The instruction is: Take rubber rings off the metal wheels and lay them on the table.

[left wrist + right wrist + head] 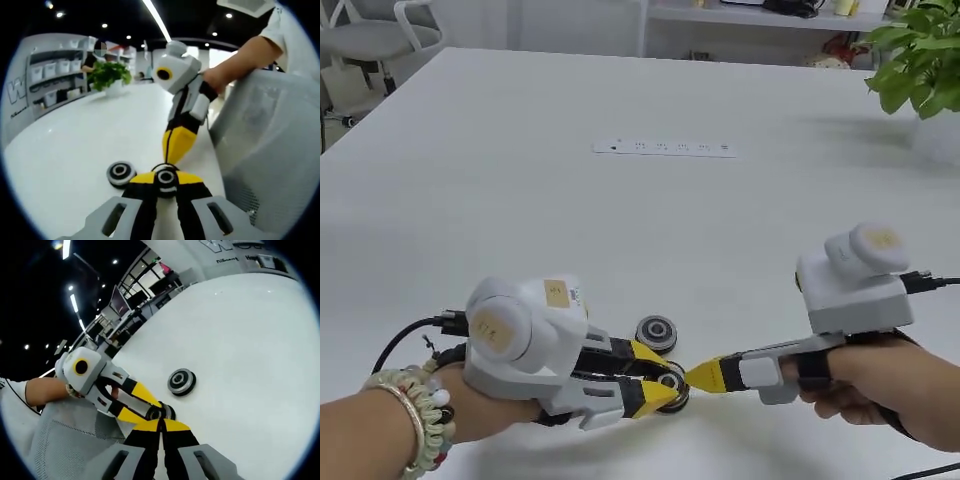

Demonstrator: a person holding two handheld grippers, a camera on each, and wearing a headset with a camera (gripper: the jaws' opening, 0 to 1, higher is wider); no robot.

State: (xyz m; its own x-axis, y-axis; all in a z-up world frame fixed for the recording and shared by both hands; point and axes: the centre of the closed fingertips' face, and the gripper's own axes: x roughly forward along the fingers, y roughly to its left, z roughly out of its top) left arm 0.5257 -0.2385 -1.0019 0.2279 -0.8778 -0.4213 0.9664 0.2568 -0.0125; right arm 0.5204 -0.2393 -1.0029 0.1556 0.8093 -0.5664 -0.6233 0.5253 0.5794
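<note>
— Two tools, two wheels. What do we set down first?

— We start with the white counter (pixel 620 230), which carries everything. At its far right edge we see a potted plant (pixel 920 50). A white power strip (pixel 665 148) lies flat towards the far side, well apart from the work.

— And our tools?

— Both are at the near edge. Our left tool (pixel 665 382) has its jaws clamped on a metal wheel (pixel 166 178). Whether that wheel rests on the counter or hangs just above it, we cannot tell. Our right tool (pixel 695 378) comes in from the opposite side. Its jaws are pressed together and its yellow tips touch that wheel's rim. Whether they nip any rubber, we cannot tell.

— The other wheel?

— The second wheel (pixel 656 333) lies flat on the counter, just beyond the left tool's jaws. Neither tool touches it.

— Anything smaller?

— We make out a dark rubber ring (pixel 180 392) round that second wheel's rim.
</note>
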